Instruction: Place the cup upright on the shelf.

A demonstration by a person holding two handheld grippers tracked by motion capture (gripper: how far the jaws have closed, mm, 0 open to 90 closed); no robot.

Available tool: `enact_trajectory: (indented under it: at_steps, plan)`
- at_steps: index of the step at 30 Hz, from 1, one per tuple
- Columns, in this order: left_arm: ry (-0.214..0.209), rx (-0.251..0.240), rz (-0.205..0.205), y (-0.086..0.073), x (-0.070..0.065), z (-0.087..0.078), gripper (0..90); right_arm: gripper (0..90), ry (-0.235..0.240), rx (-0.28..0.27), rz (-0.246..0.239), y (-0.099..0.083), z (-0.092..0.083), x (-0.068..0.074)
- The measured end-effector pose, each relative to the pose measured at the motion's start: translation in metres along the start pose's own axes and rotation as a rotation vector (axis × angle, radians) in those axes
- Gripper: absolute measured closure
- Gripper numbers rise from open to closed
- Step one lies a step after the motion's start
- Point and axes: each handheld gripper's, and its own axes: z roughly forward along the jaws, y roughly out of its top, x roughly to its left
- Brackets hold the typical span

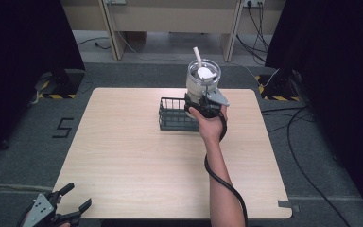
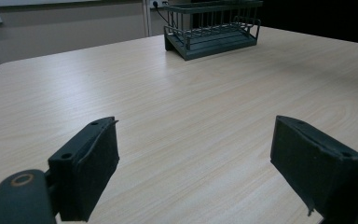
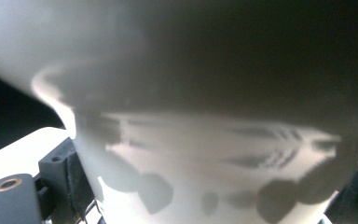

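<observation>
- High view: right gripper [image 1: 201, 105], 1 unit, jaws clamped on the lower body of a clear cup [image 1: 203, 79] with domed lid and 1 white straw [image 1: 197, 54]. The cup is carried upright above the far right end of the dark wire basket [image 1: 176, 115], at the table's [image 1: 137, 161] far side.
- High view: cup contents appear pale or white; the fill level cannot be read. Basket: 1 unit, nothing visible inside.
- High view: left gripper [image 1: 71, 205], 1 unit, parked at the near left table edge, jaws apart, holding nothing.
- Left gripper view: both black pads [image 2: 89, 170] stand wide over bare wood; basket [image 2: 214, 28] far ahead, its slatted floor bare.
- Right gripper view: the cup's white wall [image 3: 205, 172] sits close between the jaws, left pad [image 3: 74, 182] against it.
- Handling advice: keep the cup vertical, grip firm without crushing, lower it straight between the basket walls, and release only once seated.
</observation>
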Motion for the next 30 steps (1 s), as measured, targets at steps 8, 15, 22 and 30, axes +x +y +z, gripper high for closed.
enact_trajectory:
  at_steps: [8,15,22,30]
  plan:
    - [0.002,-0.004,-0.004,0.000,0.000,0.000,14.5,10.7,-0.014,0.015,-0.003,0.005,0.012,-0.004]
    - [0.003,-0.003,-0.010,0.000,0.001,0.001,14.5,10.7,-0.028,0.043,0.001,0.001,0.029,-0.010]
    - [0.006,-0.002,-0.012,0.000,0.001,0.001,14.5,10.7,-0.032,0.072,0.008,-0.009,0.040,-0.010]
    - [0.005,-0.003,-0.012,-0.001,0.002,0.000,14.5,10.7,-0.034,0.109,0.013,-0.023,0.049,-0.010]
